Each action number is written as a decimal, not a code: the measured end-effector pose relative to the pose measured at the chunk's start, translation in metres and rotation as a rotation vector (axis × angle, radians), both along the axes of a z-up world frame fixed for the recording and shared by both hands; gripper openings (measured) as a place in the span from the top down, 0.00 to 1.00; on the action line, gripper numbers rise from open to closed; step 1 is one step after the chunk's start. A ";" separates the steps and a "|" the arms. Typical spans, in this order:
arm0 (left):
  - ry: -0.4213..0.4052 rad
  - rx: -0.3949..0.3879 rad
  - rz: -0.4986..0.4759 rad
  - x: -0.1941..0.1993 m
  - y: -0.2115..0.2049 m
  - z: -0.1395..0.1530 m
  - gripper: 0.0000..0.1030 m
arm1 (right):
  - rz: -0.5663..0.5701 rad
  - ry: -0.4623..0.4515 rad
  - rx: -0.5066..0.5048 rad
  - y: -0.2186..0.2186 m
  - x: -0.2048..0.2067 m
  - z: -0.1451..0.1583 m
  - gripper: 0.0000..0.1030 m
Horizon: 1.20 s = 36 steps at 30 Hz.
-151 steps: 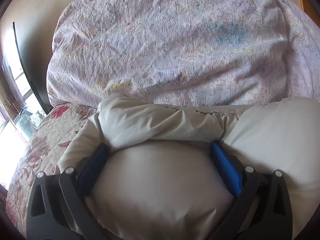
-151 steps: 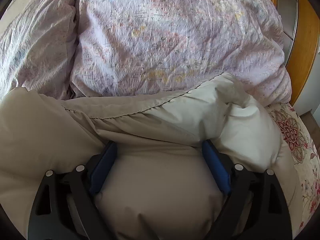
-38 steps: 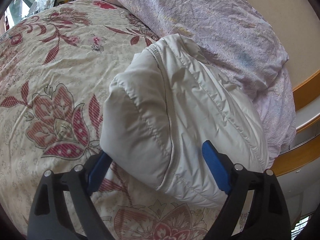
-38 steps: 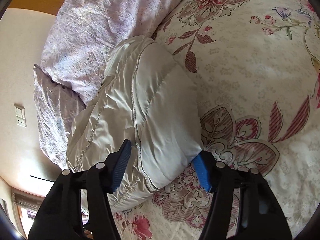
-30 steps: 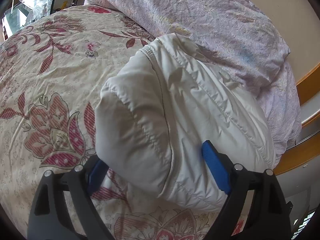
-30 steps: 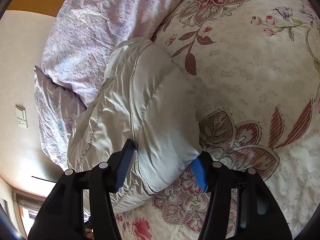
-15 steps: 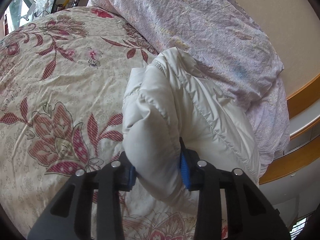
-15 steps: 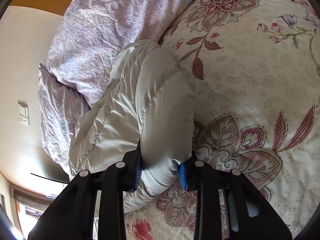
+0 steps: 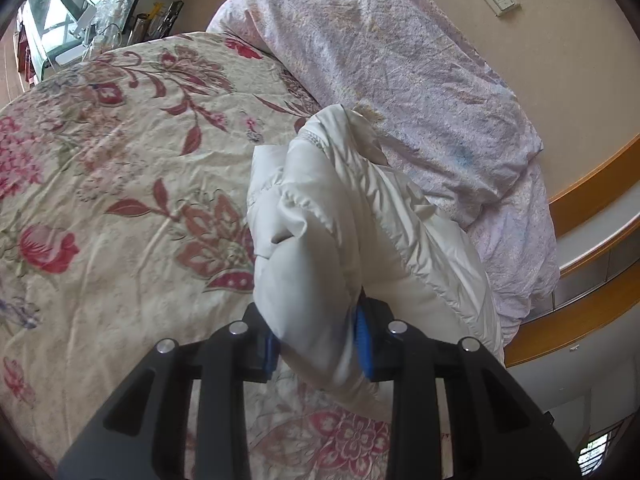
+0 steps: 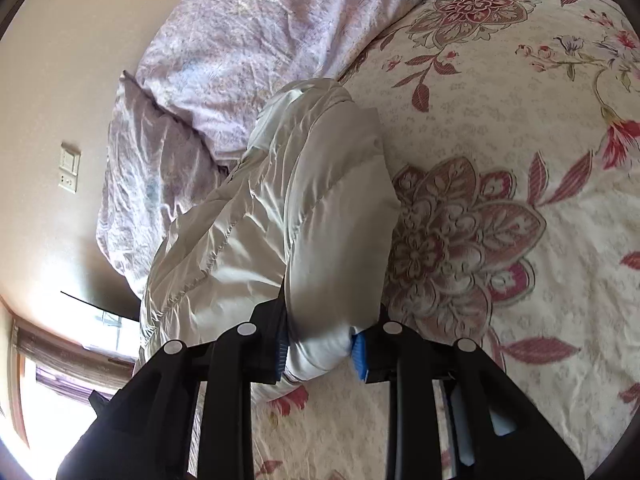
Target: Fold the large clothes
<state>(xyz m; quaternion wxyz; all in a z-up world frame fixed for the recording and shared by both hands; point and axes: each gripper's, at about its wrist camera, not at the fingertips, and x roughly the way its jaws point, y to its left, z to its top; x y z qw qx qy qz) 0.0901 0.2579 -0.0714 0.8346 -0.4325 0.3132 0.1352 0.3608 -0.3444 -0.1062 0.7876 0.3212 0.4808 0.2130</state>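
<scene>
A cream padded jacket [image 9: 344,216] lies folded into a thick bundle on the floral bed cover, along the foot of a lilac duvet. My left gripper [image 9: 318,344] is shut on the near end of the bundle; its blue pads [image 9: 362,340] pinch the puffy fabric. In the right wrist view the same jacket [image 10: 304,200] runs away from me, and my right gripper [image 10: 320,346] is shut on its near end, blue pad [image 10: 359,350] showing at the right.
The floral bed cover [image 9: 120,184] spreads left in the left wrist view and right in the right wrist view [image 10: 520,160]. The lilac duvet [image 9: 420,80] is heaped against the wall. A wooden bed frame [image 9: 592,320] runs at the right. A cluttered desk [image 9: 80,12] stands beyond the bed.
Both grippers have closed from wide open onto the ends of the jacket bundle, squeezing the padding. The bundle has narrowed between the pads.
</scene>
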 end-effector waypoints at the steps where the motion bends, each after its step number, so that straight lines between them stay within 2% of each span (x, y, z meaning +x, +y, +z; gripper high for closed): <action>1: 0.004 0.003 -0.001 -0.011 0.000 0.001 0.71 | 0.015 -0.001 0.004 -0.001 -0.008 0.000 0.75; 8: -0.011 -0.004 0.004 -0.081 -0.003 -0.002 0.71 | 0.091 -0.005 0.022 -0.009 -0.067 -0.005 0.75; 11: -0.026 -0.013 0.012 -0.102 -0.008 -0.006 0.69 | 0.103 -0.021 -0.013 -0.011 -0.086 -0.003 0.71; 13: -0.024 -0.023 0.020 -0.108 -0.010 -0.012 0.62 | 0.101 -0.025 -0.077 -0.012 -0.093 0.001 0.61; 14: -0.018 -0.026 0.029 -0.110 -0.010 -0.015 0.58 | 0.084 -0.031 -0.124 -0.012 -0.094 0.006 0.50; 15: -0.015 -0.029 0.040 -0.113 -0.009 -0.018 0.49 | 0.059 -0.050 -0.177 -0.011 -0.097 0.011 0.44; 18: -0.017 -0.032 0.048 -0.117 -0.009 -0.023 0.31 | -0.090 -0.213 -0.436 -0.006 -0.108 0.043 0.39; 19: -0.022 -0.033 0.046 -0.118 -0.010 -0.024 0.28 | -0.119 -0.268 -0.498 0.000 -0.112 0.054 0.39; 21: -0.032 -0.037 0.037 -0.116 -0.012 -0.026 0.26 | -0.064 -0.347 -0.508 0.022 -0.115 0.069 0.39; 26: -0.057 -0.053 0.042 -0.112 -0.017 -0.027 0.23 | 0.176 -0.449 -0.492 0.110 -0.116 0.079 0.39; 29: -0.064 -0.051 0.053 -0.108 -0.020 -0.027 0.23 | 0.277 -0.493 -0.477 0.154 -0.120 0.079 0.40; 32: -0.065 -0.052 0.061 -0.104 -0.021 -0.028 0.23 | 0.326 -0.529 -0.500 0.192 -0.122 0.078 0.46; 36: -0.056 -0.060 0.068 -0.099 -0.020 -0.032 0.23 | 0.344 -0.526 -0.511 0.216 -0.124 0.074 0.48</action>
